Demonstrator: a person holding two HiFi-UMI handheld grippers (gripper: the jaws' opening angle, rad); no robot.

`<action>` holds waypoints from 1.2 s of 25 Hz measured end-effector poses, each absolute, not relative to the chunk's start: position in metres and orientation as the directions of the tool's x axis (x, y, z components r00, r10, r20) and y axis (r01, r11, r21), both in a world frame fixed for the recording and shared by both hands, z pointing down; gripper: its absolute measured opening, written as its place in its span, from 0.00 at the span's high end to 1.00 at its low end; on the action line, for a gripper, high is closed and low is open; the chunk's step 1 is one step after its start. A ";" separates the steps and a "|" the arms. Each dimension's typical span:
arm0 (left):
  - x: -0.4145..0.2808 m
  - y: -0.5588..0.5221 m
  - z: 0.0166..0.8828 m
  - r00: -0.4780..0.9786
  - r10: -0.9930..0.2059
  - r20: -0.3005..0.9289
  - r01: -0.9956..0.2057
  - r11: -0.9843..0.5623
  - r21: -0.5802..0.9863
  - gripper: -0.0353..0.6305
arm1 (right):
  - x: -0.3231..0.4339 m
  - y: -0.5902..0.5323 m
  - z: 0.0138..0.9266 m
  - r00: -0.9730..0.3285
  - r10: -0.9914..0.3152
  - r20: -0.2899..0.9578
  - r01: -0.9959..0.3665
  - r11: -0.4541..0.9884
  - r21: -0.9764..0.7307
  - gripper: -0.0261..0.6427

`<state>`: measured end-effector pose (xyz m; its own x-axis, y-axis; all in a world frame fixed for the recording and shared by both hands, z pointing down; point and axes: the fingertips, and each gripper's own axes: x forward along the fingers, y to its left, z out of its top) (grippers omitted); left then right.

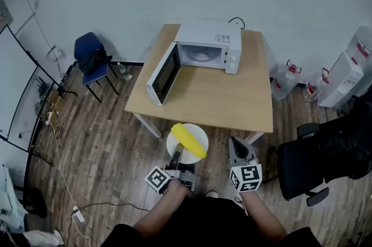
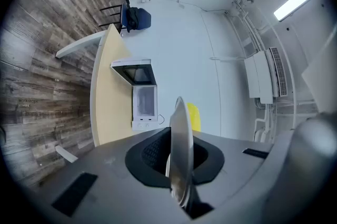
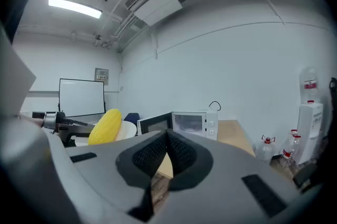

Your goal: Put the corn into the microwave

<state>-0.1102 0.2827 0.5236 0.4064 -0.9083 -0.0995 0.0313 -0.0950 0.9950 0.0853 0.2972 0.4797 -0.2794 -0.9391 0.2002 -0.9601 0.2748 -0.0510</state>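
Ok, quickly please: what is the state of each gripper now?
Left gripper: closed on the rim of the round white plate carrying the yellow corn cob.
Right gripper: closed, empty.

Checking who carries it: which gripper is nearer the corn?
Left. The left gripper is shut on the plate bearing the corn; the right gripper, shut and empty, stands apart beside it.

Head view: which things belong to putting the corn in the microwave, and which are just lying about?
Job: corn, on the plate held in the left gripper; microwave, door open; table.
Lying about: blue chair; black office chair; water bottles.
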 end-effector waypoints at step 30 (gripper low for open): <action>-0.067 0.245 0.557 0.471 -0.882 -0.009 0.030 0.006 1.000 0.92 | 0.125 0.288 0.505 -0.212 -0.956 0.204 -0.976 0.198 -0.088 0.87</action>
<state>-0.0671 0.2450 0.5569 0.4705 -0.8824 -0.0089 0.0299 0.0058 0.9995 0.1246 0.2875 0.5049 -0.2125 -0.9555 0.2045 -0.9762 0.1982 -0.0881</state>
